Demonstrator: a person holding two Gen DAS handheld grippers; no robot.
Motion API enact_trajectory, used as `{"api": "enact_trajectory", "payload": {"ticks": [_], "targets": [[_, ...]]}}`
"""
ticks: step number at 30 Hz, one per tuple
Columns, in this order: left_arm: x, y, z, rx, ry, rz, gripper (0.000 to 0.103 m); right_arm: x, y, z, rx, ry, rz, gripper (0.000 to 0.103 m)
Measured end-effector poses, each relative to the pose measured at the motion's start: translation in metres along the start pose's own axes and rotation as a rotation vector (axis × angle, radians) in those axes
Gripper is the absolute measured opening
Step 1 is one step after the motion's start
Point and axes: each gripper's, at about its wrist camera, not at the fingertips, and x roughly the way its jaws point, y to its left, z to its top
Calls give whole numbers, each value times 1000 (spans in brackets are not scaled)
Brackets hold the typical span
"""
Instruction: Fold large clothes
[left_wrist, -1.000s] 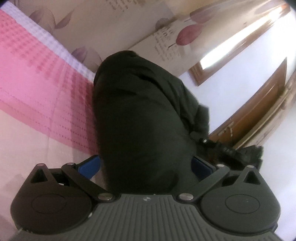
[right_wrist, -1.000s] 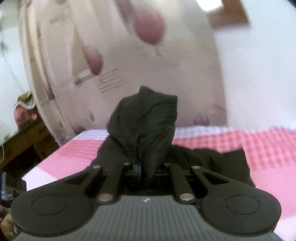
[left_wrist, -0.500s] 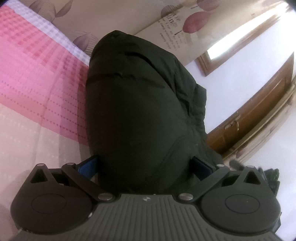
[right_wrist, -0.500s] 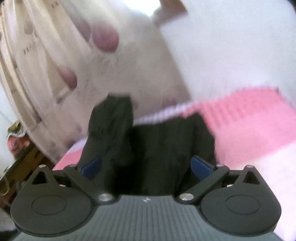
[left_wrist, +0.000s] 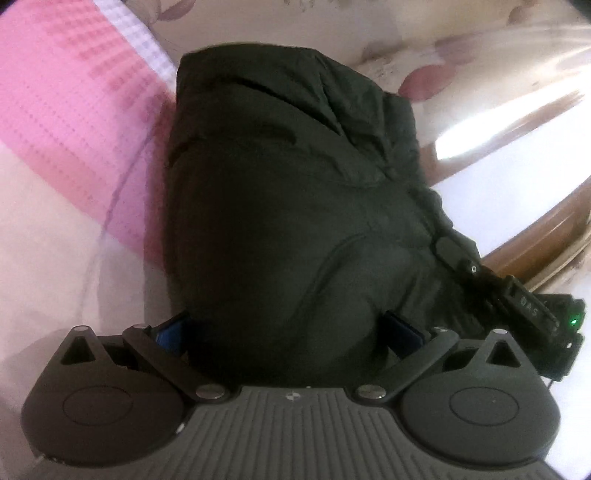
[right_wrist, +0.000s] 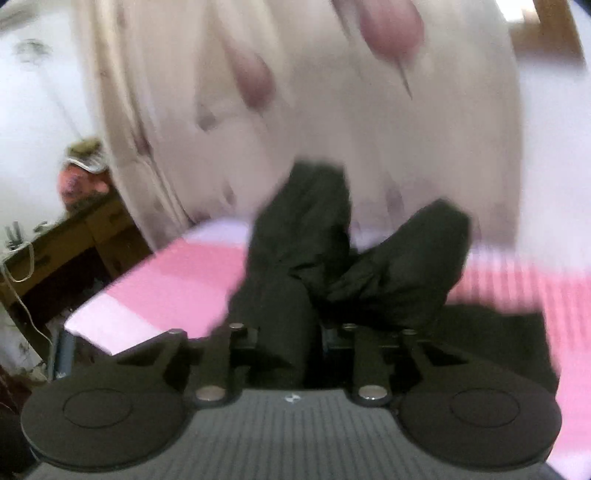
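left gripper (left_wrist: 284, 328): jaws wide apart, blue pads (left_wrist: 173, 328) showing at both sides, garment (left_wrist: 288, 206) bulging between them – no clamp visible, so probably cradling or pressing the bulk rather than pinching it. likely placed so to steady the thick fold against the bed (left_wrist: 66, 122) while the other side is worked.

right gripper (right_wrist: 306, 332): jaws drawn together on a narrow bunch of the garment (right_wrist: 295, 266), the cloth rising out of the gap and standing up in front of the lens. held so, most likely, to lift one edge or sleeve clear of the bed (right_wrist: 159, 280) and carry it across for the next fold.

garment: black, padded, thick – a coat or jacket by the look. resting on the pink checked bed, partly raised at the right-hand grip. in the left view, a rounded mass with curved seams and creases, a strap with a snap (left_wrist: 472, 267) trailing to the right. in the right view, two dark humps, one upright, one lower beside it; picture blurred, finer detail not readable.

curtain (right_wrist: 332, 110) with pink leaf print behind the bed in both views.

fold judged part-way, not yet flat.
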Motion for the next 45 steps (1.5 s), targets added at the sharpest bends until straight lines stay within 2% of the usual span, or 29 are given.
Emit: {"api": "enact_trajectory", "payload": {"ticks": [2, 5, 8, 10, 12, 15, 18, 20, 21, 22, 24, 27, 29, 31, 33, 38, 41, 44, 45], "targets": [[0, -18, -2, 85, -3, 6, 103, -13, -14, -1, -7, -35, -11, 22], [4, -37, -9, 199, 2, -35, 103, -34, -80, -39, 161, -59, -100, 22], [13, -41, -10, 190, 30, -38, 103, -64, -142, -95, 409, -144, -106, 22], [20, -38, -9, 158, 47, -30, 103, -85, -163, -125, 515, -210, -76, 22], [24, -36, -9, 142, 51, -24, 103, -96, -172, -146, 564, -231, -80, 22], [32, -37, -8, 160, 62, -8, 103, -100, -174, -154, 570, -226, -84, 22], [45, -39, -5, 174, 90, 1, 103, -101, -170, -144, 512, -208, -108, 24], [52, -40, -5, 190, 92, 4, 103, -96, -171, -143, 497, -197, -148, 43], [53, -38, -6, 194, 89, 2, 103, -92, -168, -141, 497, -190, -171, 65], [55, -37, -6, 191, 91, 2, 103, -88, -168, -141, 485, -178, -200, 80], [63, -36, -7, 174, 109, -1, 103, -81, -168, -147, 482, -169, -224, 81], [70, -34, -7, 161, 119, -7, 103, -69, -174, -155, 551, -128, -185, 80], [72, -34, -7, 172, 119, -17, 103, -61, -186, -166, 647, -113, -131, 80], [71, -31, -6, 175, 119, -32, 102, -58, -185, -167, 664, -107, -115, 70], [64, -27, -4, 175, 103, -38, 102, -54, -181, -170, 721, -108, -65, 70], [14, -17, 13, 203, 47, 17, 102, -30, -139, -173, 749, -94, 85, 69], [-26, -2, 22, 178, 26, 60, 102, -12, -111, -173, 731, -68, 166, 69], [-60, 4, 24, 173, -35, 92, 99, 1, -92, -170, 696, -63, 167, 72], [-71, 1, 25, 179, -70, 93, 99, 2, -86, -165, 672, -60, 145, 80]]}}
